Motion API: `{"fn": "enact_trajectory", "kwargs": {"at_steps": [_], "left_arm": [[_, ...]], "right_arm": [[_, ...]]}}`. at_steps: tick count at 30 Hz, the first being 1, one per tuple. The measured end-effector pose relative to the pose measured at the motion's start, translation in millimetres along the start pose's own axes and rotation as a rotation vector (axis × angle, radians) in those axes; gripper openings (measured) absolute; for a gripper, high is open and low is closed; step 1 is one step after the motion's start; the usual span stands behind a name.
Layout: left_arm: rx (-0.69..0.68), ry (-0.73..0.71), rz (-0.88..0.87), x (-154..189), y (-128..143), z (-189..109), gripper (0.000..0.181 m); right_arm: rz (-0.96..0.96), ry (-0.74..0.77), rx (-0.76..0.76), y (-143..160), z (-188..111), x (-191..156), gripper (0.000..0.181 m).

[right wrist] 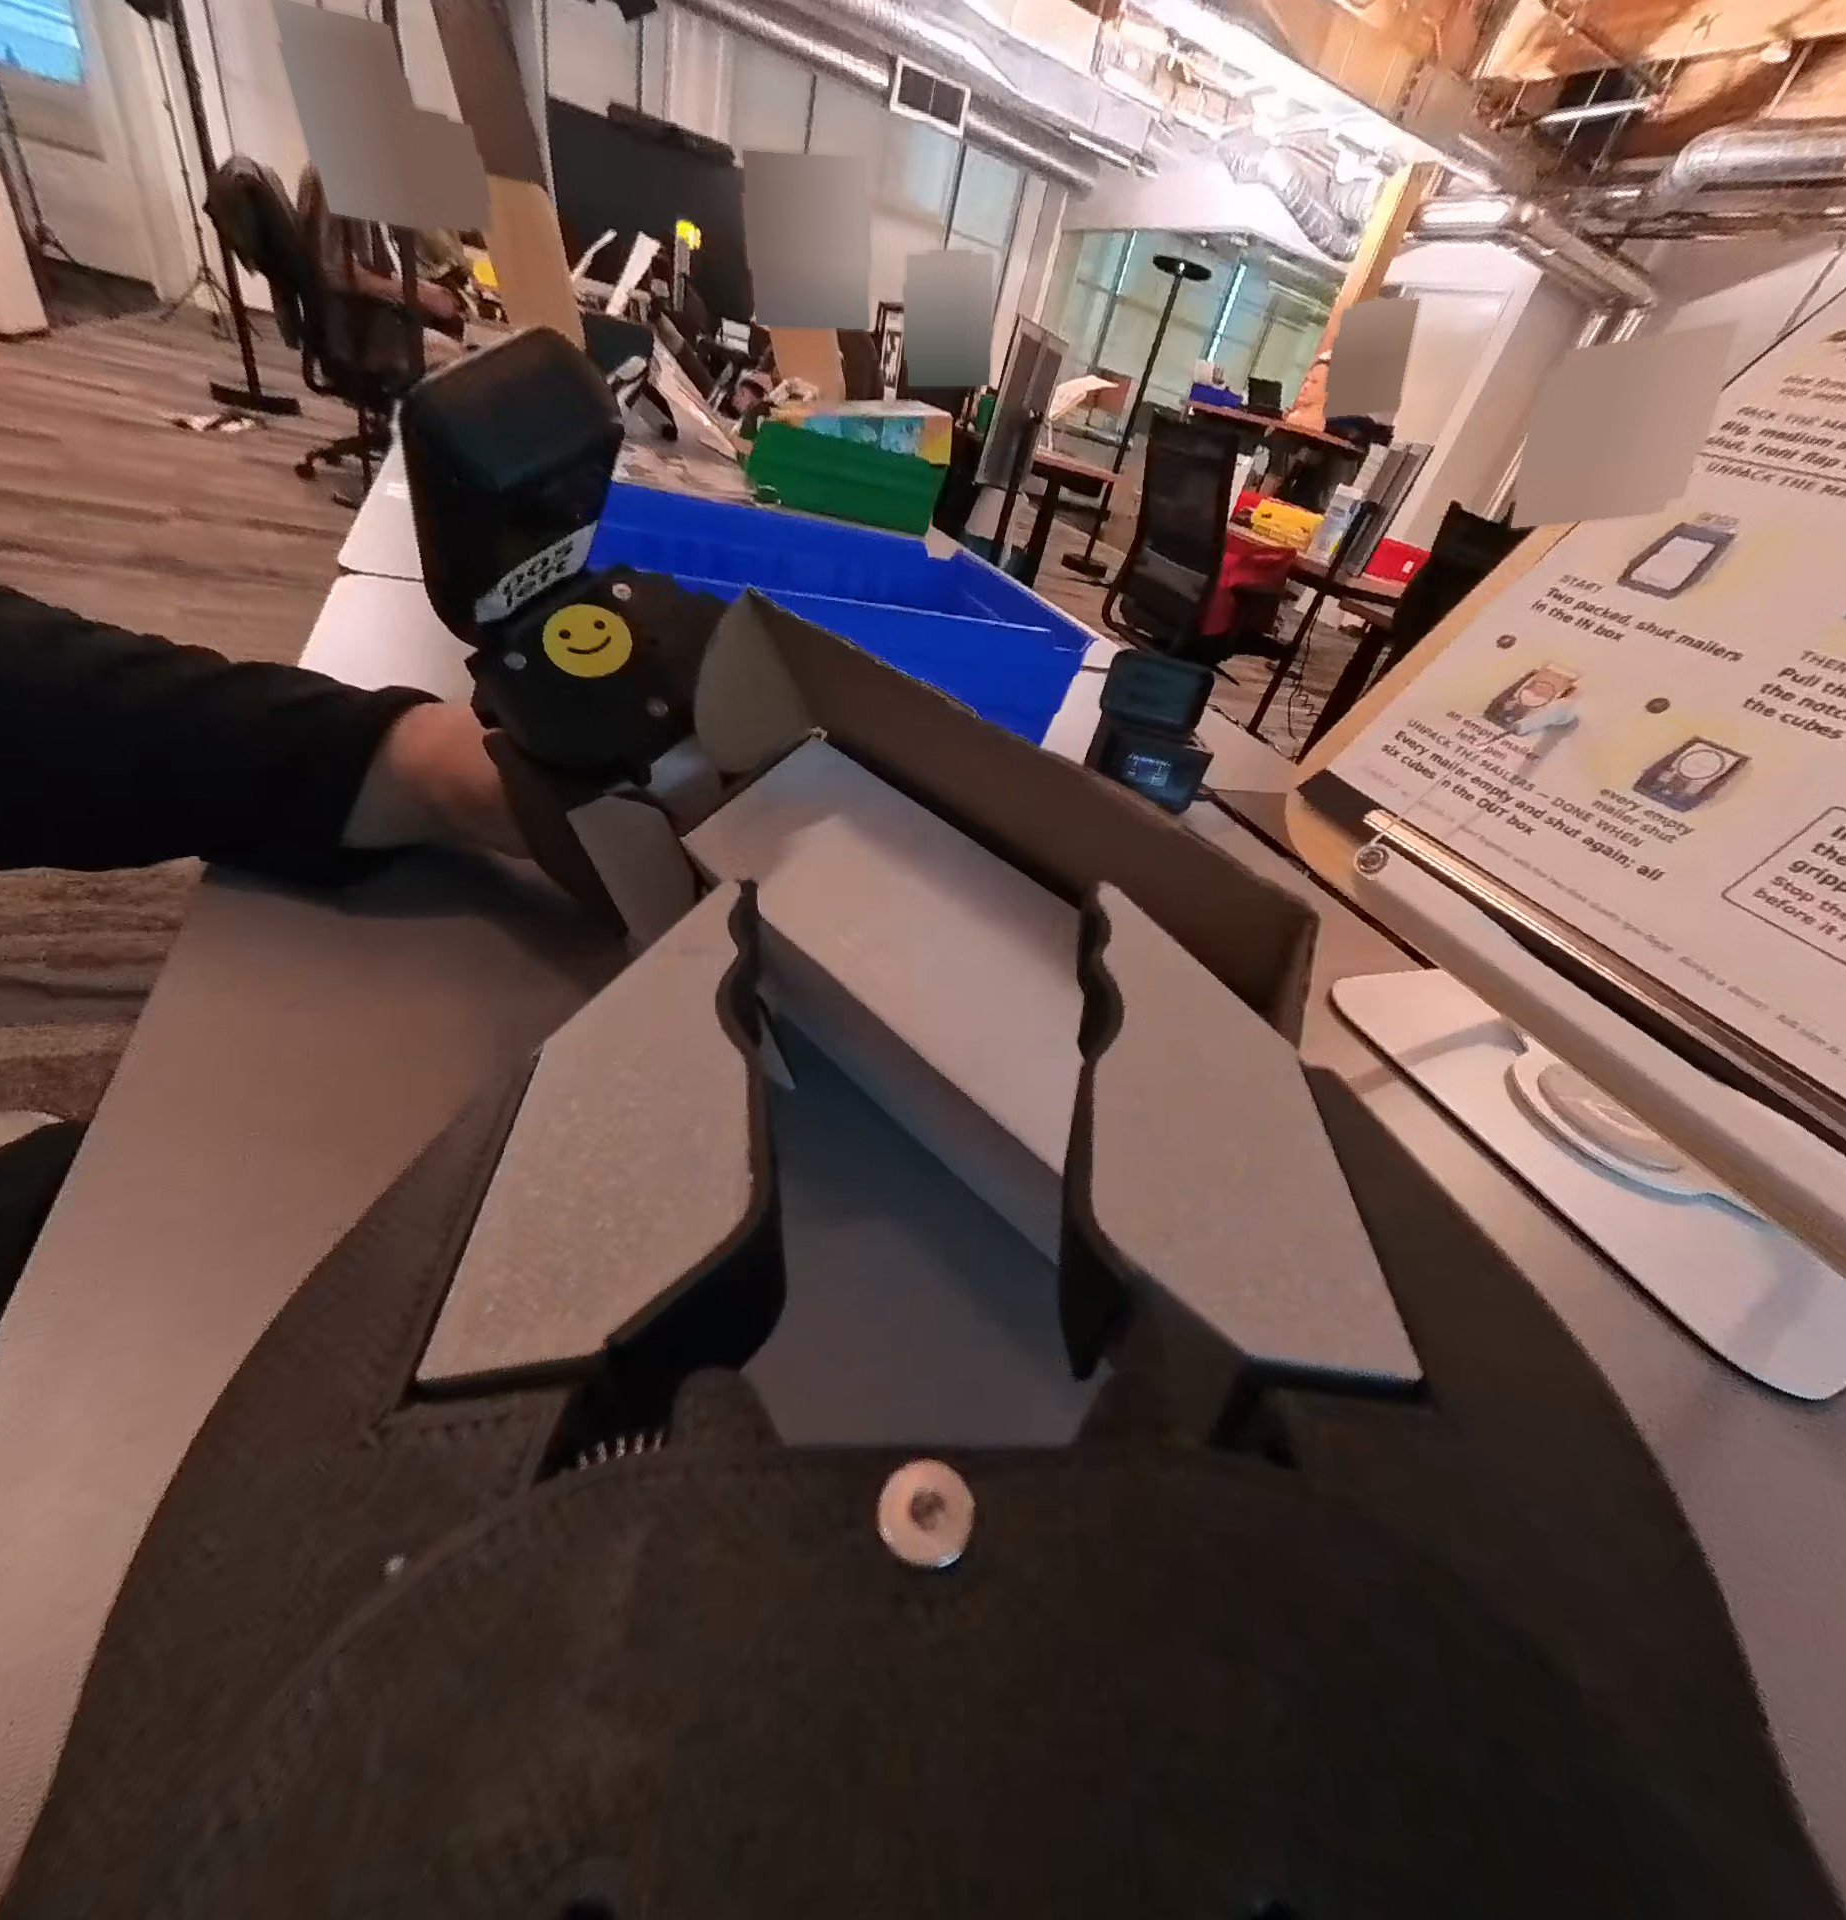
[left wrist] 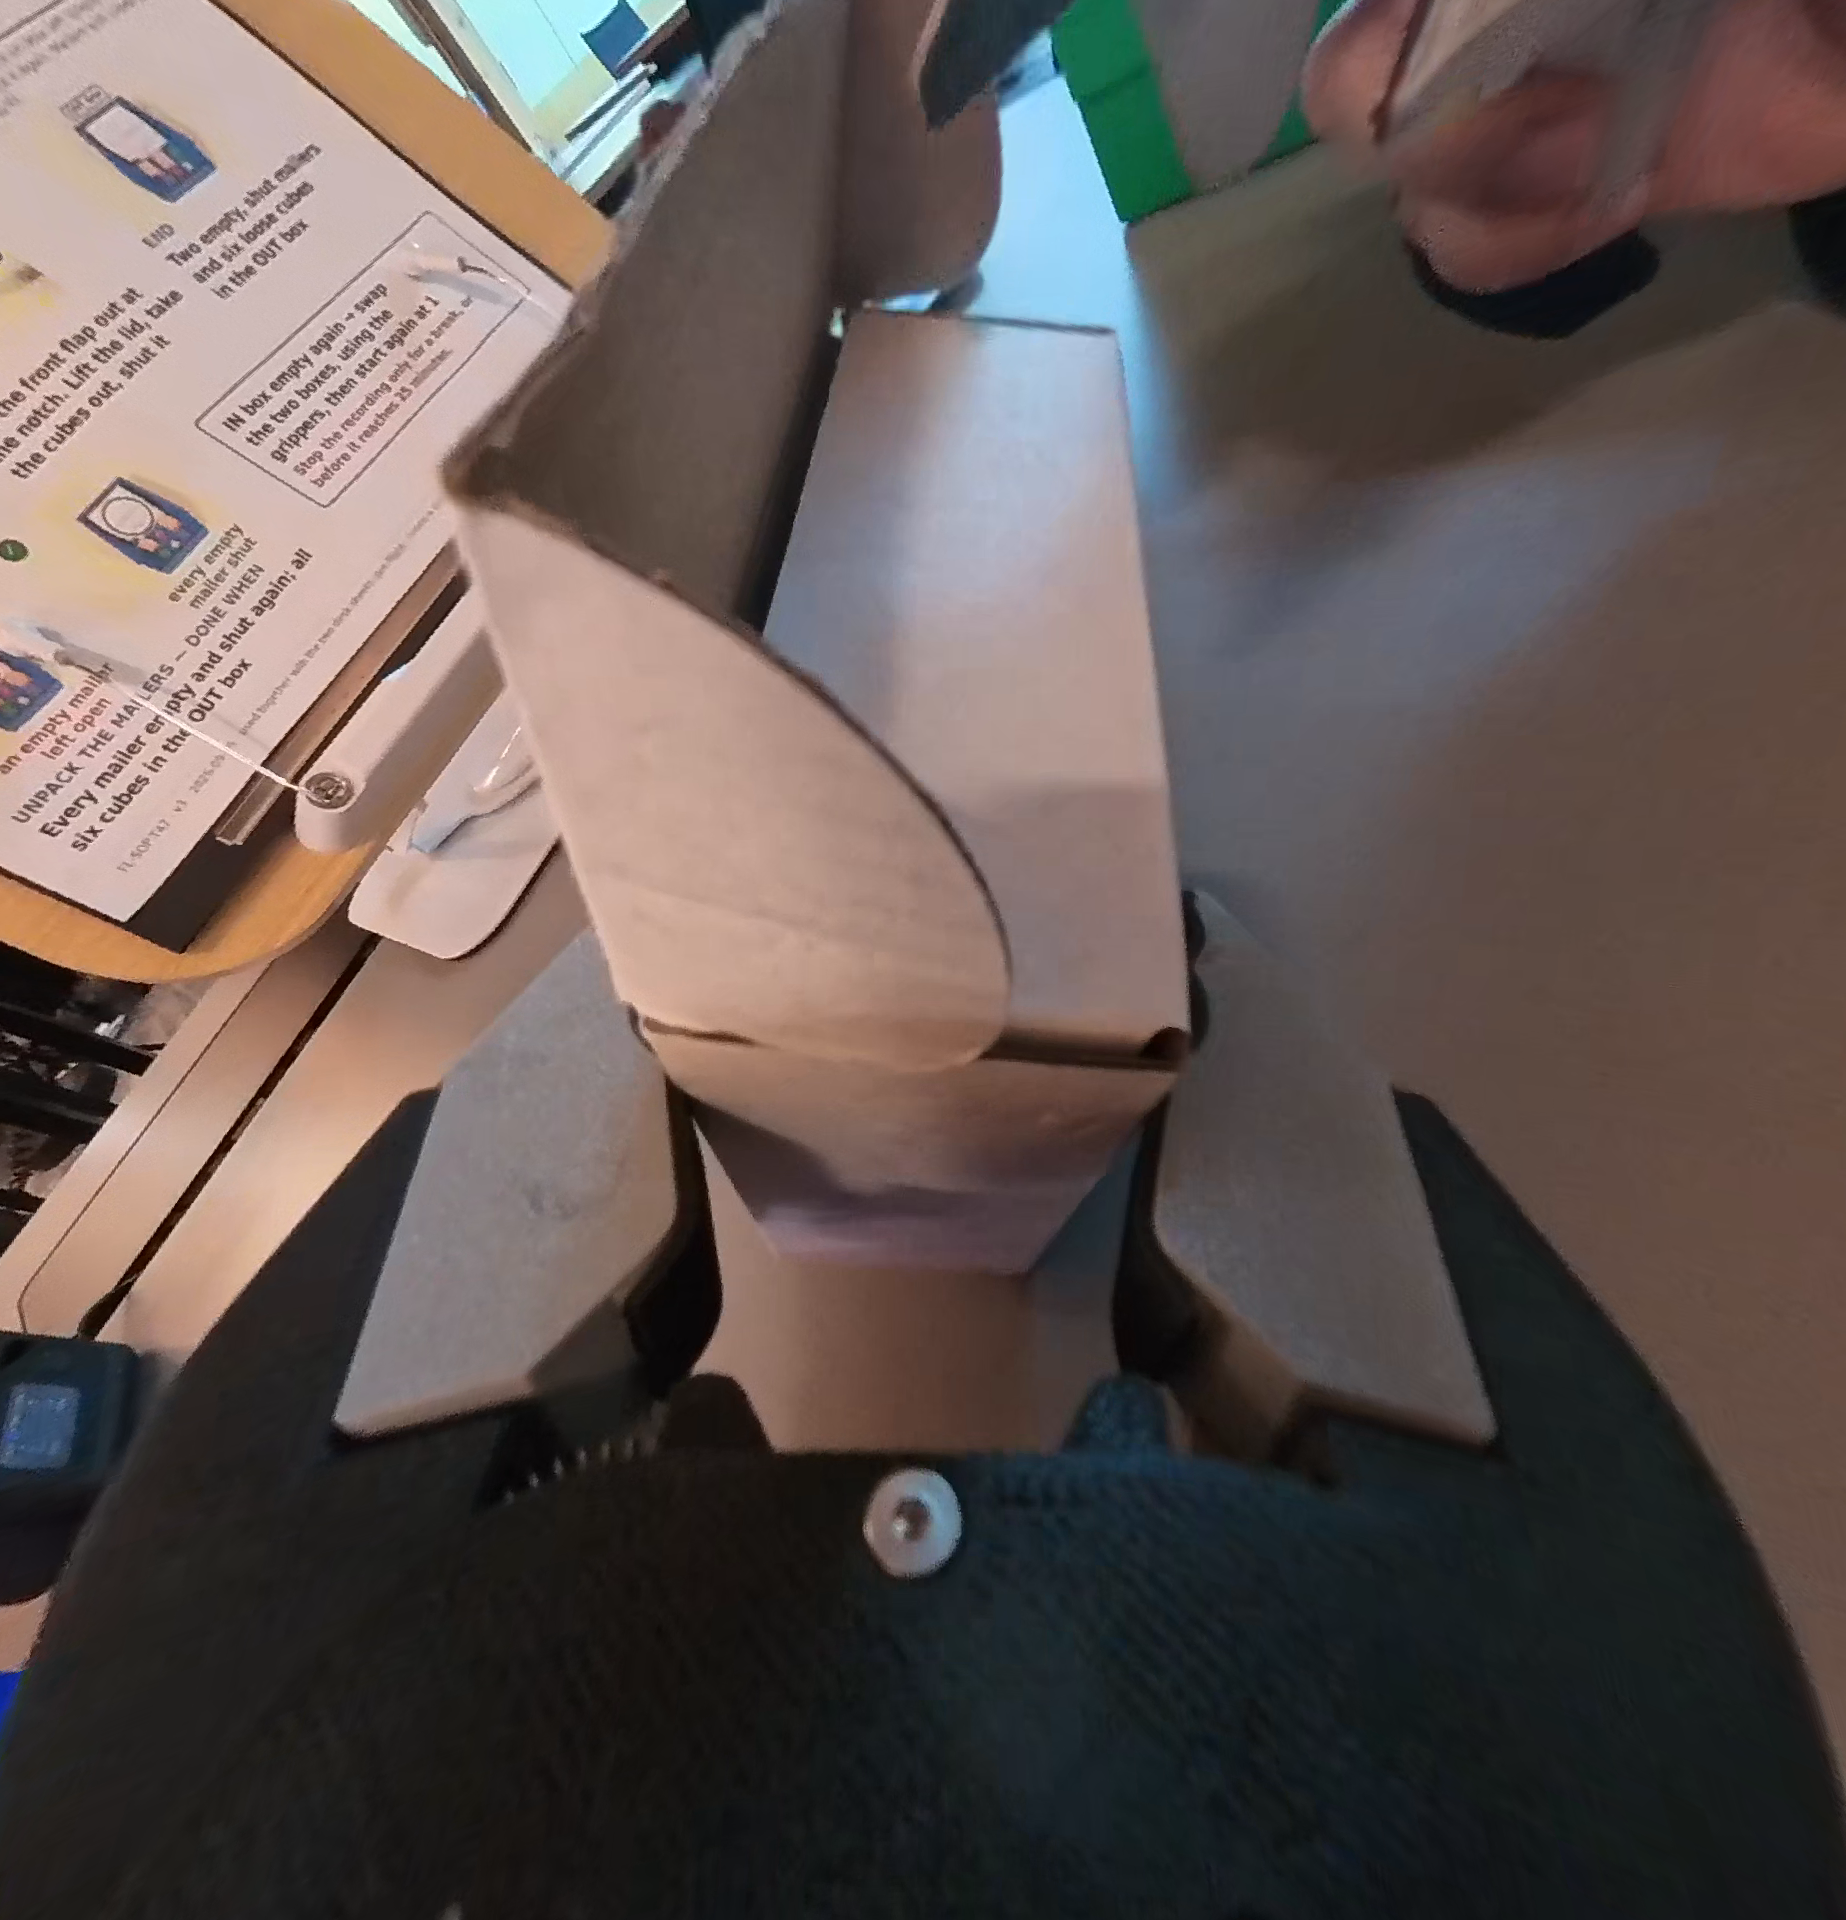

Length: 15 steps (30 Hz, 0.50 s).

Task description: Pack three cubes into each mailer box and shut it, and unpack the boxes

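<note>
The brown cardboard mailer box [left wrist: 960, 665] lies on the grey table [left wrist: 1521, 831] with its lid raised, and the left gripper [left wrist: 924, 1039] has its two grey fingers closed against the box's near end, one on each side. From the far end, the right gripper [right wrist: 914, 935] reaches the same box [right wrist: 898, 914] with its fingers spread apart, astride the box's corner but gripping nothing. A blue plastic bin [right wrist: 846, 603] stands behind the box, and a printed instruction sheet [right wrist: 1625, 748] leans on a stand to its right.
</note>
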<state>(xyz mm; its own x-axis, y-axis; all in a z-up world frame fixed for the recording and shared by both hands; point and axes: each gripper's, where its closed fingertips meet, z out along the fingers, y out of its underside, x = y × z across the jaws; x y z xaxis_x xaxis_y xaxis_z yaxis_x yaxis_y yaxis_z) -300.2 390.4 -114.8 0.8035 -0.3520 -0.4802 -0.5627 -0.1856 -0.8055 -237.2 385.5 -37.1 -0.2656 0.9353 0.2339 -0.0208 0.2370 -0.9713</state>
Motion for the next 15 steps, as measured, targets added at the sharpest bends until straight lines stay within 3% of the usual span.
{"fn": "enact_trajectory", "kwargs": {"at_steps": [1, 6, 15], "left_arm": [[0.006, 0.008, -0.005, 1.2, -1.0, -0.4, 0.095], [0.072, 0.125, -0.051, 17.8, -11.1, -4.0, 0.096], [0.095, 0.150, -0.093, 19.9, -14.1, -5.1, 0.096]], "right_arm": [[-0.002, -0.002, -0.008, 1.4, 0.6, -0.5, 0.059], [-0.053, -0.008, -0.081, 13.2, 5.6, -6.0, 0.057], [-0.201, 0.063, -0.179, 29.7, 8.8, -4.3, 0.054]]}}
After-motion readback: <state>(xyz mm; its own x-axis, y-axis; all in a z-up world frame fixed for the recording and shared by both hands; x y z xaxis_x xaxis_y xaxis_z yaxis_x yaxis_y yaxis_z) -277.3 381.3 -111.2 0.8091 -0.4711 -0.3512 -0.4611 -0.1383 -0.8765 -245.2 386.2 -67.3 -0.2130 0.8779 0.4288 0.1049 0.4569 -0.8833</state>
